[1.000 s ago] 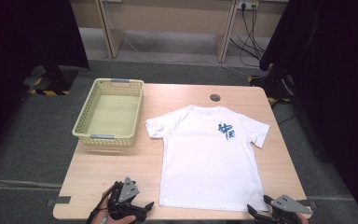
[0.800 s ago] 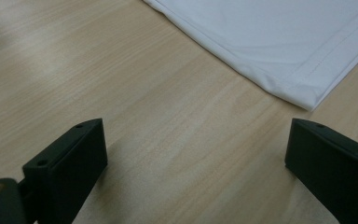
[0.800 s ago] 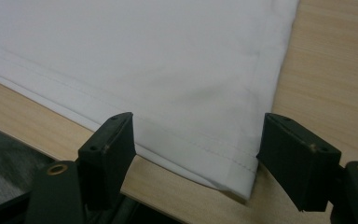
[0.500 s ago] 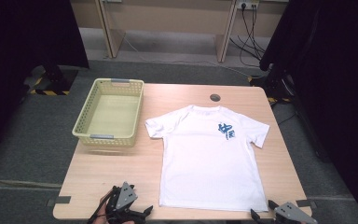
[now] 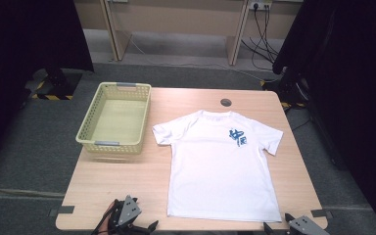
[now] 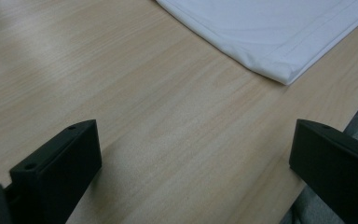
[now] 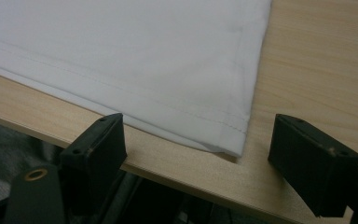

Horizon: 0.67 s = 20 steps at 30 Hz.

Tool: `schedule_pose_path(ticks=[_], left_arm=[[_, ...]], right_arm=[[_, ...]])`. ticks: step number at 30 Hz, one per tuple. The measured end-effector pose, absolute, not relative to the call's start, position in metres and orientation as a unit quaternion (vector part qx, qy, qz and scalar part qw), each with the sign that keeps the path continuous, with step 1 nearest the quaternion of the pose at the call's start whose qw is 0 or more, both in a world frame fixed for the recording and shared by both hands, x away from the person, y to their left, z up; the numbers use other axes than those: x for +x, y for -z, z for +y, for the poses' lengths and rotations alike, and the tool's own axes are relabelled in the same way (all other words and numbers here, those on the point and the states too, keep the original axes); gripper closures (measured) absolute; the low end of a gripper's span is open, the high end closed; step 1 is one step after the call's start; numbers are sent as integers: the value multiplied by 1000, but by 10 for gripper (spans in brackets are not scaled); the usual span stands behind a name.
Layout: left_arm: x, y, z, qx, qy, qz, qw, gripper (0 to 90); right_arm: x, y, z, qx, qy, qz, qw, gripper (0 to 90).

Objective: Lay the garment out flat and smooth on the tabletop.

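A white T-shirt (image 5: 223, 166) lies flat toward the table's (image 5: 127, 178) right side, hem at the near edge, where the left gripper (image 5: 136, 226) and right gripper (image 7: 198, 149), jaws apart and just opened wider, flank its corners, with a seemingly empty basket (image 5: 115, 117) near the far-left corner.

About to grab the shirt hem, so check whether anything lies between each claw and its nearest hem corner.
Nothing visible does. Bare table lies between the open left claw and the white T-shirt. The hem corner of the shirt lies just ahead of the right claw, whose jaws have just been opening with nothing between them.
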<state>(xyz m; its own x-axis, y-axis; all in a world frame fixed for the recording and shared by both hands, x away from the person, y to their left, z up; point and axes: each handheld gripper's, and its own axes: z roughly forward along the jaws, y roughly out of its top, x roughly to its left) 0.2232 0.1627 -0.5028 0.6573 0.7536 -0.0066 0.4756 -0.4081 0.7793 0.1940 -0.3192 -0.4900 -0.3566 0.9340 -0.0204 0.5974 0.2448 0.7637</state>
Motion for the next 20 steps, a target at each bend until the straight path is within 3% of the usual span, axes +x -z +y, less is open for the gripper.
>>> schedule_pose_path(ticks=[20], left_arm=[[220,503,164,820,-177,376,393,0]], right_arm=[[194,490,-319,511,-341,750,246,183]])
